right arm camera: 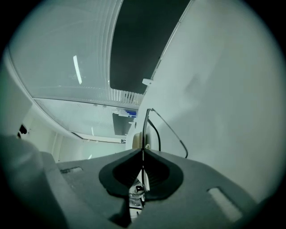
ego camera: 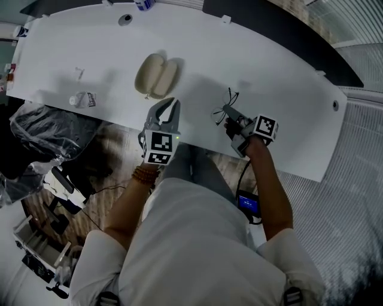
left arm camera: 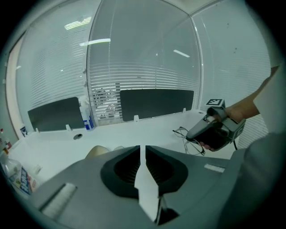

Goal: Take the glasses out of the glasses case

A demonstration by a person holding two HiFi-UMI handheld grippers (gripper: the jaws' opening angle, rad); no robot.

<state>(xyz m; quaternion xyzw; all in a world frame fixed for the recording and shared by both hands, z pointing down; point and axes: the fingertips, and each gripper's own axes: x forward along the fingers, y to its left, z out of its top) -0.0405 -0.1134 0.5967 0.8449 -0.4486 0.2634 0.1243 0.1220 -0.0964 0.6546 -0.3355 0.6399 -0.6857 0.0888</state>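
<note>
Closest to the head view is a person's white shirt and both forearms, reaching out over the near edge of a long white counter (ego camera: 281, 83). A string of brown beads (ego camera: 145, 174) circles the left wrist.

The left gripper (ego camera: 169, 106) sits at the counter's near edge, pointing at the glasses case (ego camera: 157, 75), which is just beyond its tips. Its jaws are drawn almost together, with only a thin slit between the pads and nothing in it. In the left gripper view, those jaws block most of the case.

The case is beige, lies open in two rounded halves, and holds no glasses.

The right gripper (ego camera: 230, 117) is to the right of the case and apart from it. Its jaws are clamped on the thin dark wire frame of the glasses (ego camera: 229, 98). The glasses stick out past the tips, over the counter. Whether they touch the surface cannot be told.

Other things are spread around:
- a small bottle (ego camera: 82, 100) lying near the counter's left end
- a blue-and-white bottle (ego camera: 143, 5) at the far edge
- a round hole (ego camera: 125, 19) in the counter beside that bottle
- a crumpled clear plastic bag (ego camera: 36, 128) below the counter on the left
- a small lit blue screen (ego camera: 248, 203) by the person's right side
</note>
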